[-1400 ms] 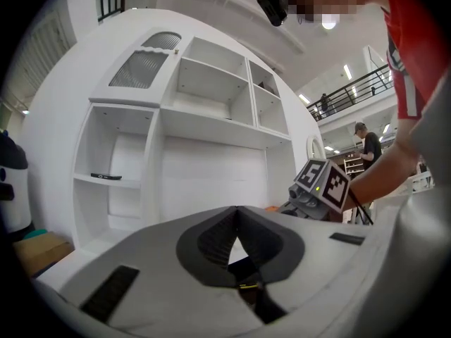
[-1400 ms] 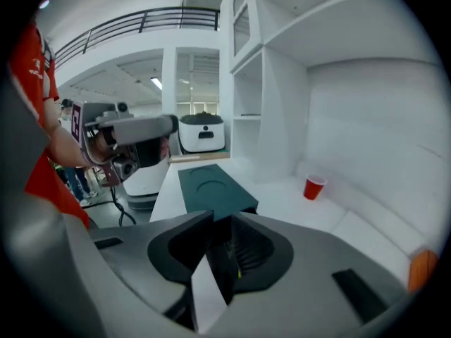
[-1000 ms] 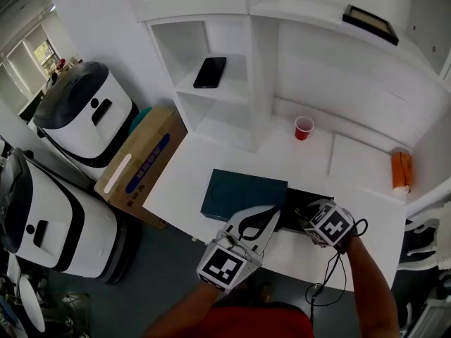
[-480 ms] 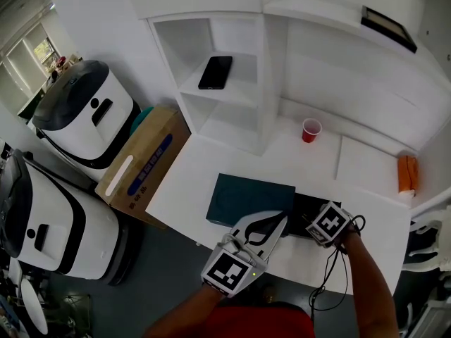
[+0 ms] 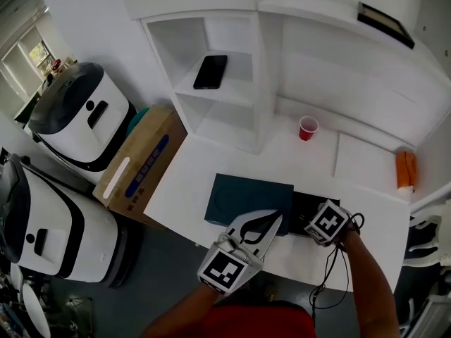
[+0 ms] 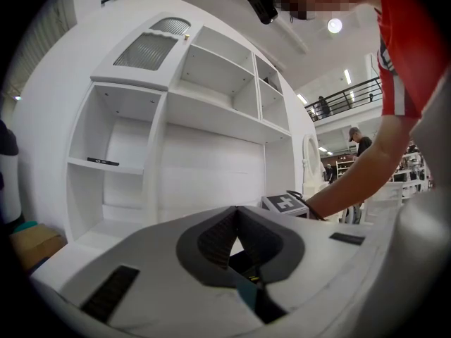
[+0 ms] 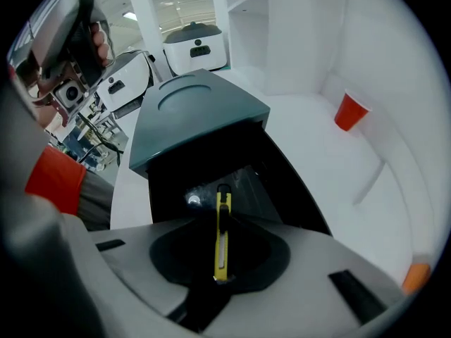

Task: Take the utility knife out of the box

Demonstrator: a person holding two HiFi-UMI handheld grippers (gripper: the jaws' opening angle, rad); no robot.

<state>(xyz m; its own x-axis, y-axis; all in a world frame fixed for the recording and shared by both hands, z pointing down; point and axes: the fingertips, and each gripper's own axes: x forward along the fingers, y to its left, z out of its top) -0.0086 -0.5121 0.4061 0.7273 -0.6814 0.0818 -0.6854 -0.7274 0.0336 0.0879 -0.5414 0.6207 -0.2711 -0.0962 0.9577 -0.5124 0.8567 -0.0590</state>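
Note:
A black box (image 5: 304, 204) lies open on the white table (image 5: 211, 164), with its dark teal lid (image 5: 239, 197) next to it on the left. My right gripper (image 7: 223, 220) points steeply down into the box. Its jaws have just been closing, and the yellow utility knife (image 7: 223, 241) now stands between the pads, gripped near its rear end. In the head view only this gripper's marker cube (image 5: 328, 222) shows. My left gripper (image 5: 273, 218) lies level at the table's front edge, tips together over the seam between lid and box, with nothing held.
A red cup (image 5: 306, 127) stands at the back of the table and an orange object (image 5: 403, 170) lies at the right edge. A phone (image 5: 210, 71) rests on a shelf. A cardboard box (image 5: 137, 164) and white machines (image 5: 81, 111) stand left of the table.
My right gripper has tipped a little further down into the black box. The left gripper has stayed where it was.

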